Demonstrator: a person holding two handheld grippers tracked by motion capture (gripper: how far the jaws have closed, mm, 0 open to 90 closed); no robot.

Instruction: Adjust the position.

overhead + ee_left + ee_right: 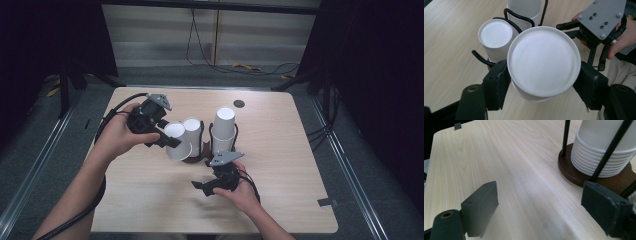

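The pale wood-grain tabletop (280,200) carries one landmark near its middle: a dark wooden-based cup rack with black wire hoops (200,155). Everything else is placed from that rack.

In the rack's right bay stands a tall stack of white paper cups (223,131), bottoms up and upright. In the left bay a single upturned white paper cup (192,131) sits inside its hoop.

The left hand-held gripper (167,137) comes in from the rack's left side and is clamped on a short nest of white paper cups (177,141); in the left gripper view its black pads press the nest (544,62) from both sides at the rim end, with a second cup rim peeking out below. The nest hangs tilted just in front of the single cup (495,37), its flat bottom facing up and toward the person, so its long axis leans away from the rack's vertical rather than lining up with a bay. That lean, and the left hand being the nearer one to the left bay, is what the coming placement seems to turn on.

The right hand-held gripper (204,188) rests near the rack's front, on the person's side, with jaws spread wide and nothing between them; the right gripper view shows bare tabletop between the pads (480,208) and the ribbed stack (604,157) off to one side.

How many cups the nest holds is hard to tell, perhaps two. The stack's top is cut off in both gripper views.
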